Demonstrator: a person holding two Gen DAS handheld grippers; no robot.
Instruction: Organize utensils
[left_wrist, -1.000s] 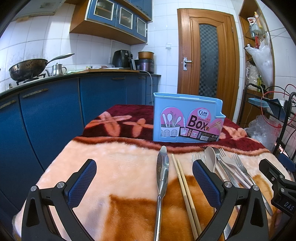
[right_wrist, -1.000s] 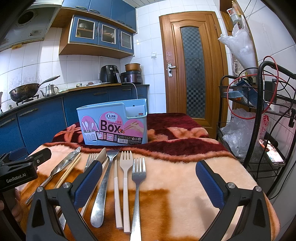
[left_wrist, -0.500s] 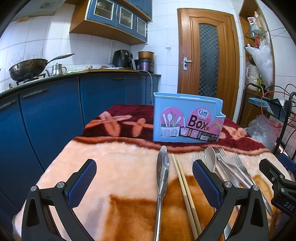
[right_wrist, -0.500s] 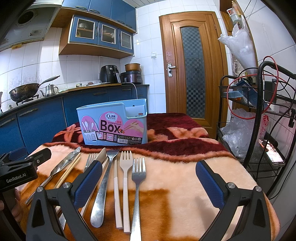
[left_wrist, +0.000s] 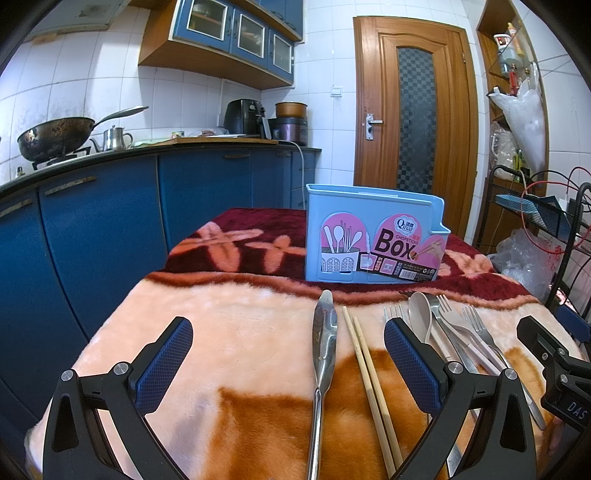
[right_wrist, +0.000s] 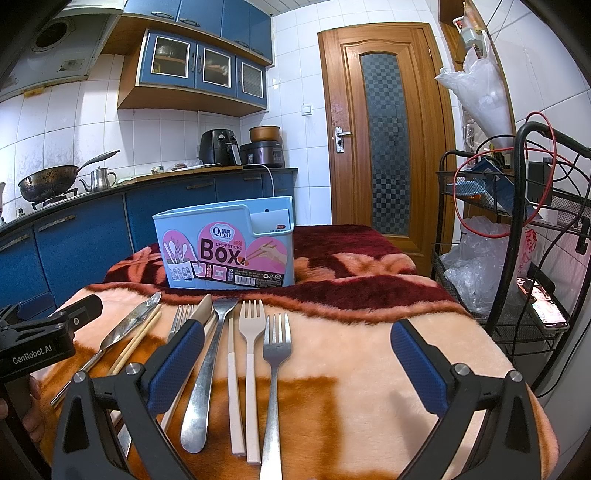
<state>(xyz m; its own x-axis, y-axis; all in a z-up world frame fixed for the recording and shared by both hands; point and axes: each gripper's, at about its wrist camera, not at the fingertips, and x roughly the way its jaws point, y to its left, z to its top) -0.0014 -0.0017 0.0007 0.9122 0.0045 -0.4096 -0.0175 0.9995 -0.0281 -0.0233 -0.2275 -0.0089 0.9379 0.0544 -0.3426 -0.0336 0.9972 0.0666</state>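
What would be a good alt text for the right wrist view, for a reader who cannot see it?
The open right gripper hovers over utensils lying side by side on a fuzzy orange blanket: a metal fork, a beige fork, and a metal spoon. Behind them stands a light blue chopsticks box.

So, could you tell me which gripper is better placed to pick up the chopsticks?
Left. The open left gripper has the chopsticks between its fingers; the open right gripper faces the forks instead.
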